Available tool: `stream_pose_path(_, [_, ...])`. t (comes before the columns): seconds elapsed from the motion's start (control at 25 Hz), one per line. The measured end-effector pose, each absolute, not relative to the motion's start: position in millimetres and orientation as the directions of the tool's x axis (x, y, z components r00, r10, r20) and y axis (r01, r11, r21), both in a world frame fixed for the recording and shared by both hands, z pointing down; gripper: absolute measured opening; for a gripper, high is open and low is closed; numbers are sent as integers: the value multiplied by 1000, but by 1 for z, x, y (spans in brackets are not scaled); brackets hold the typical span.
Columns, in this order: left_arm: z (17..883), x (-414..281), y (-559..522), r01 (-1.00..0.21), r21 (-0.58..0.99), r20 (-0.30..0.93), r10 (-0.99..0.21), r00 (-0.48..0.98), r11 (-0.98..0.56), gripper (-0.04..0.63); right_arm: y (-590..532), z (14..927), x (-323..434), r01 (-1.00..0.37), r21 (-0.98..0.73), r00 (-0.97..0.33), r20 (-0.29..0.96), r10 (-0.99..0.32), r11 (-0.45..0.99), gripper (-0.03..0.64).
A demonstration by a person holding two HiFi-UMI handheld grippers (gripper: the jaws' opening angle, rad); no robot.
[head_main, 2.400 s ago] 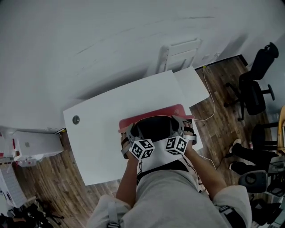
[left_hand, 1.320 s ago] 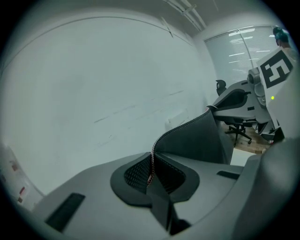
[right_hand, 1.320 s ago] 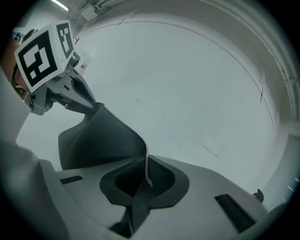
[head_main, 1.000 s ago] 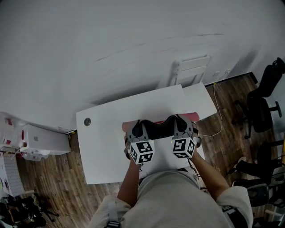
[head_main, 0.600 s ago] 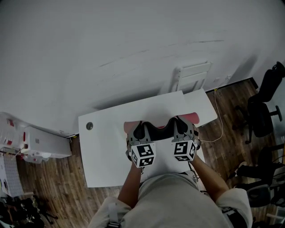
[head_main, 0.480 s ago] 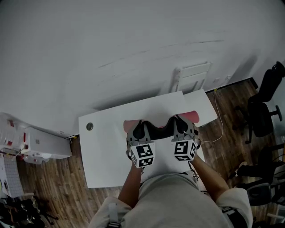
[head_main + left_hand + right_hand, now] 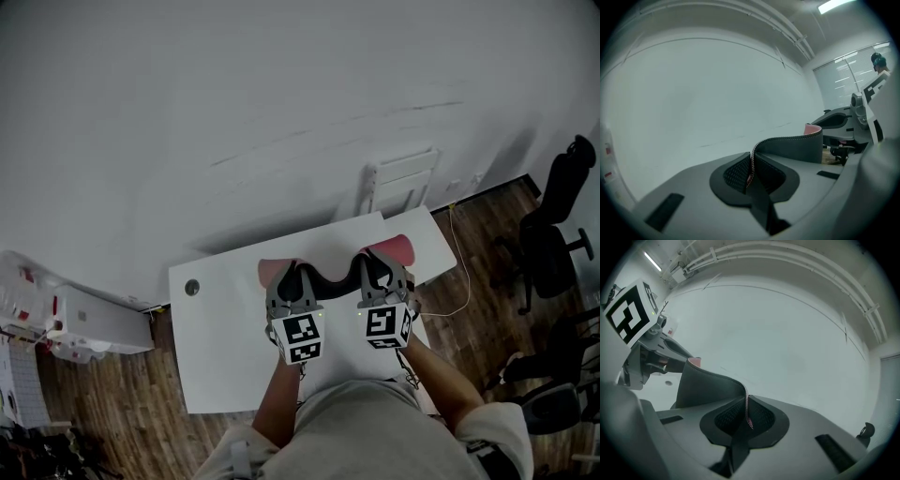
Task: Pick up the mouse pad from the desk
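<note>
The mouse pad (image 7: 328,275), red on one face and black on the other, hangs above the white desk (image 7: 225,328) and sags between my two grippers. Its red ends curl up at the left (image 7: 272,270) and right (image 7: 399,248). My left gripper (image 7: 292,283) is shut on the pad's edge, a thin stitched rim pinched between the jaws (image 7: 750,174). My right gripper (image 7: 373,269) is shut on the same edge further right (image 7: 746,417). In each gripper view the black pad (image 7: 792,147) (image 7: 710,387) bends away toward the other gripper.
The desk has a round cable hole (image 7: 192,287) near its left back corner. A white frame (image 7: 398,178) leans at the wall behind the desk. A cable (image 7: 459,272) runs over the wooden floor, black office chairs (image 7: 562,211) stand at the right, and white boxes (image 7: 56,319) at the left.
Both grippers have risen together with the pad held between them. The pad has come up off the desk and folded, so its red ends now stick up on either side.
</note>
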State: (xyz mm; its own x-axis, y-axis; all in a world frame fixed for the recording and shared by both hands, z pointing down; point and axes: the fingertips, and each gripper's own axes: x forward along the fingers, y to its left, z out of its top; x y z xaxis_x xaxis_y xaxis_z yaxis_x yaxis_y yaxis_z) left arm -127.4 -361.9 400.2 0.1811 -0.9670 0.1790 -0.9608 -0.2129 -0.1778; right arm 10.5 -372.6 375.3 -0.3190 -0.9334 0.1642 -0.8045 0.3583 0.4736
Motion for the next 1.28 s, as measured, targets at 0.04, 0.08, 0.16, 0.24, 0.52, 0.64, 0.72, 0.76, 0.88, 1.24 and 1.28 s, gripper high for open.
stream_pose_path(0.04, [391,-125,-364,-959,-182,166,-968,186,-215,29,-373,371,11,-810,466,-320,158,-934,357,52])
stream_pose_path(0.08, [383,-123,-367,-958,-185,152,-970,190,-217,29,-374,368,12,-816,457,-322,152,-935,355,52])
stream_pose_path(0.16, [373,-121,-372,-961,-174,131,-972,196,-217,29,-377,364,11,-828,436,-326,139,-935,354,52])
stream_pose_path(0.24, [365,-121,-375,-965,-147,112,-973,202,-218,29,-380,359,8,-839,407,-338,127,-933,360,52])
stream_pose_path(0.52, [332,-123,-366,-970,-105,37,-975,217,-220,29,-372,328,-2,-871,295,-396,54,-917,393,52])
stream_pose_path(0.64, [323,-126,-354,-974,-79,13,-977,213,-213,29,-361,309,-2,-878,257,-414,19,-910,404,52])
stream_pose_path(0.72, [316,-126,-347,-974,-47,-3,-976,220,-219,29,-355,296,1,-884,233,-420,-11,-907,406,52])
stream_pose_path(0.76, [313,-126,-345,-974,-35,-9,-974,225,-225,29,-353,291,1,-885,224,-423,-23,-906,408,52])
stream_pose_path(0.88, [308,-124,-342,-971,-21,-19,-971,238,-238,29,-351,281,-3,-884,220,-432,-47,-901,412,52])
stream_pose_path(1.24, [311,-119,-342,-968,-15,-20,-968,250,-250,29,-353,290,-7,-876,221,-441,-7,-898,428,52])
stream_pose_path(1.28, [311,-120,-341,-969,-14,-18,-969,247,-247,29,-352,291,-7,-876,222,-440,-3,-898,428,52])
